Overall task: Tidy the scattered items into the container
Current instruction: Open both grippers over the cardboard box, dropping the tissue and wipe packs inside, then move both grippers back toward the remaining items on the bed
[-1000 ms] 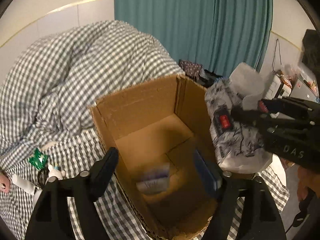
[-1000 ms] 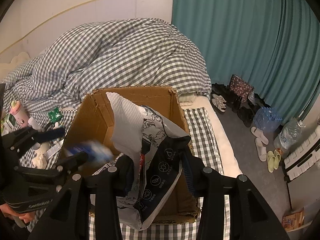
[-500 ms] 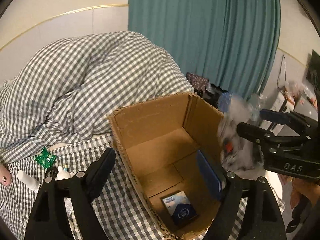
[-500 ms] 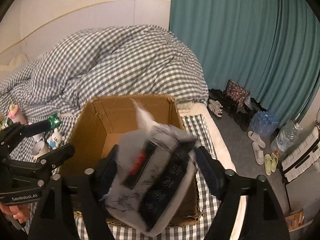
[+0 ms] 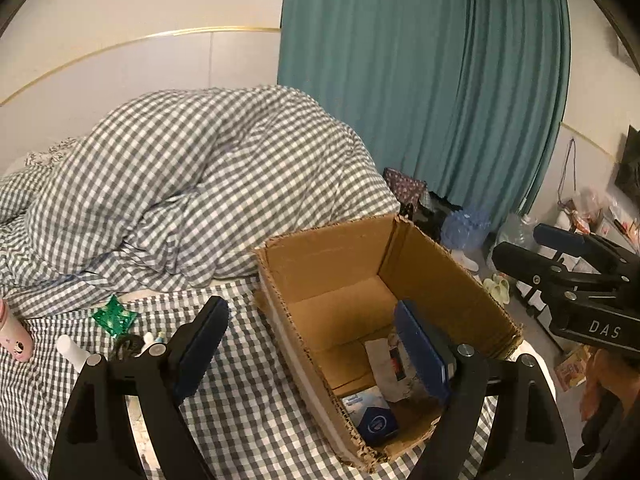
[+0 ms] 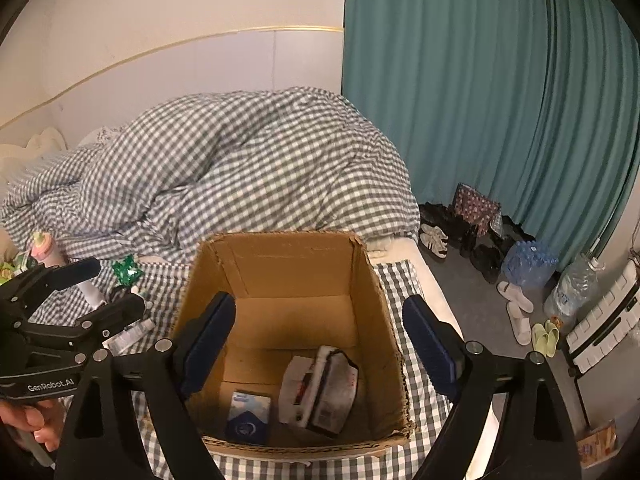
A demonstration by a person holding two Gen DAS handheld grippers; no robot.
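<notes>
Right gripper (image 6: pixel 318 340) now empty, fingers spread wide above the cardboard box (image 6: pixel 362 280); a second ago clamped on the printed pouch (image 6: pixel 320 390), now lying flat on the box floor just beside the blue-and-white packet (image 6: pixel 248 416). Left gripper (image 5: pixel 308 354) likewise empty, fingers apart, straddling the box's near wall. Two items tidied, then. Still loose on the bed (image 5: pixel 248 408) at nine o'clock from the box: green wrapper (image 5: pixel 113 317), pink bottle (image 5: pixel 14 338), white tube (image 5: pixel 72 352), some small bits too blurred to name. Probably next: a reach toward that cluster.
</notes>
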